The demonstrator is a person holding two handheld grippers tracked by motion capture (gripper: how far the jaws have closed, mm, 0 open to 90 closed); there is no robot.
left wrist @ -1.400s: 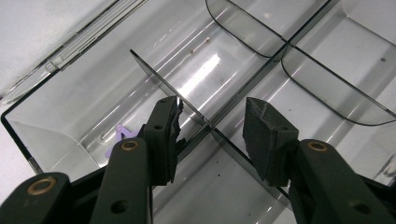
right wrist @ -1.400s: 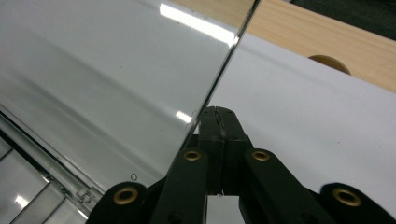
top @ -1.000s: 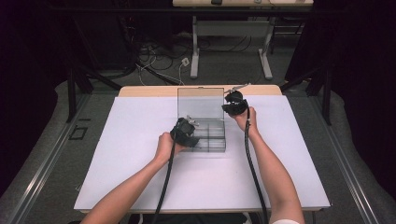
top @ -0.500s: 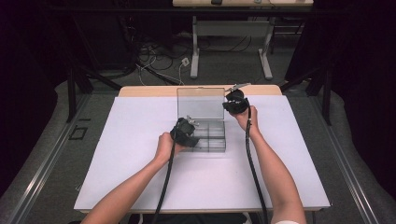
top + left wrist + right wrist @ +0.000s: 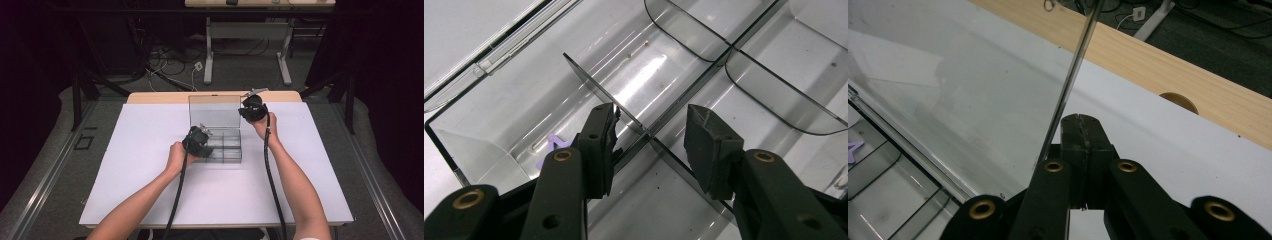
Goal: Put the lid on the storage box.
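The clear plastic organizer box [image 5: 220,145] sits near the middle of the white table top [image 5: 150,200], its lid [image 5: 215,111] standing upright at the far side. The right gripper [image 5: 248,106] is at the lid's right edge; in the right gripper view its jaws are clenched together with the thin lid edge [image 5: 1073,75] running just beside them, and whether the pads actually pinch the plastic I cannot tell. The left gripper [image 5: 651,137] hangs over the near left compartments, jaws parted and straddling a dark divider [image 5: 624,112] without pressing on it, so it holds nothing. A small purple piece [image 5: 549,147] lies in the compartment to the left of those jaws.

The step appears to be steadying the lid while the left gripper works inside the tray. To do it well, keep the right hand quiet so the lid stays upright, and lower the left jaws squarely on either side of the divider rather than skewed against it.

The compartment walls are close around the left jaws, leaving little sideways play; the table around the box gives free room on every side
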